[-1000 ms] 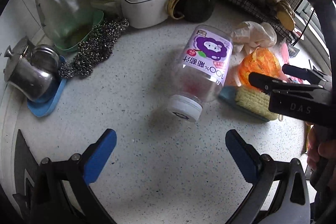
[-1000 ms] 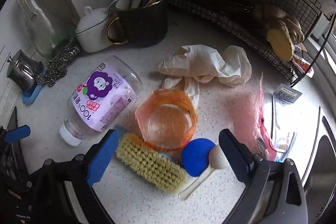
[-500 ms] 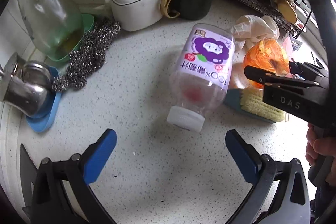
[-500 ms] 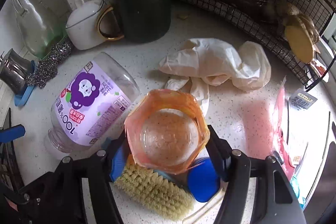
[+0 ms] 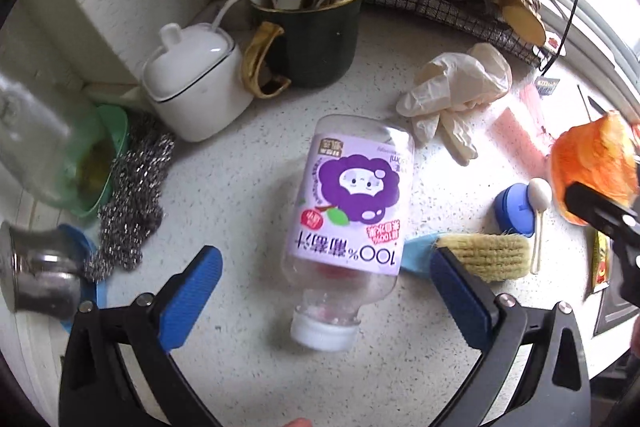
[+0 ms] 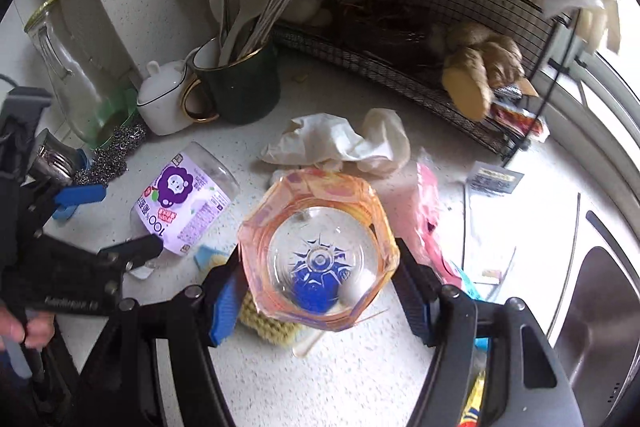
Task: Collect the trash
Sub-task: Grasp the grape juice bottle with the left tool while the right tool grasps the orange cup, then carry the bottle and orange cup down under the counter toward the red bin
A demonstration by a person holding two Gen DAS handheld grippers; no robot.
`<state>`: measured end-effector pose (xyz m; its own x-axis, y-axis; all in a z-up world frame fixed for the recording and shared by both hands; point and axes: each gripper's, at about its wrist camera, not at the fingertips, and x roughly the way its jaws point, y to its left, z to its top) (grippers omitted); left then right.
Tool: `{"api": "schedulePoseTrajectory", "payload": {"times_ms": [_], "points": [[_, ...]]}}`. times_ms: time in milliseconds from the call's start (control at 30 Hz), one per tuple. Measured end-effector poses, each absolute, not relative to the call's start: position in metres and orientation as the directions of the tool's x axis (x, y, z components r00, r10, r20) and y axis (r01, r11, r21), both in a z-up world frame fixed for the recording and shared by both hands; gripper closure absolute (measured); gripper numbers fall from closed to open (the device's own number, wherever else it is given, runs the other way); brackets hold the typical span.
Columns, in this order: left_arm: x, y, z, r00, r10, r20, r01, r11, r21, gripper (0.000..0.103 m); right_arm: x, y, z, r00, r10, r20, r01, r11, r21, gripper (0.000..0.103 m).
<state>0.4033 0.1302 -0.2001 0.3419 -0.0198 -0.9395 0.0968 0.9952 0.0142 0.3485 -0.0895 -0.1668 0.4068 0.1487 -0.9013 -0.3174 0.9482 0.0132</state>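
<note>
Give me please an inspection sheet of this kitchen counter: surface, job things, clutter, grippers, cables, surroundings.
Surface: speckled white counter, crowded.
Job's things: grape juice bottle lying on its side, capped; orange cup lifted off the counter; crumpled glove; pink wrapper.
Clutter: scrub brush, steel wool, white sugar pot, utensil mug, blue lid.
Grippers: left gripper open, straddling the bottle's neck; right gripper shut on the cup.
Cables: nothing seen.
Surroundings: wire rack with ginger; sink at right.
</note>
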Motion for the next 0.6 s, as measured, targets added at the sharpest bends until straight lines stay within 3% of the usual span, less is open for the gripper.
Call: {"api": "schedulePoseTrajectory", "payload": {"times_ms": [300,400,467,600], "points": [[0.427,0.122,-0.228,0.295,-0.008,-0.956,0.159,0.986,0.041,0.001,0.333,-0.103,-0.172,0.402,0.131,-0.906,-0.291,0.957,0.009,0.038],[0.430,0.129,-0.235,0.281,-0.006,-0.960,0.137,0.990,0.034,0.014,0.332,-0.103,-0.174,0.401,0.125,-0.907,-0.284,0.959,0.007,0.038],[0.433,0.135,-0.243,0.245,-0.013,-0.970,0.125,0.992,0.018,0.035,0.330,-0.106,-0.173,0.402,0.126,-0.907,-0.278,0.961,0.010,0.038],[0.420,0.137,-0.244,0.254,0.038,-0.966,0.106,0.992,0.066,0.037,0.323,-0.115,-0.167,0.414,0.120,-0.902,-0.262,0.965,0.008,0.038]]}}
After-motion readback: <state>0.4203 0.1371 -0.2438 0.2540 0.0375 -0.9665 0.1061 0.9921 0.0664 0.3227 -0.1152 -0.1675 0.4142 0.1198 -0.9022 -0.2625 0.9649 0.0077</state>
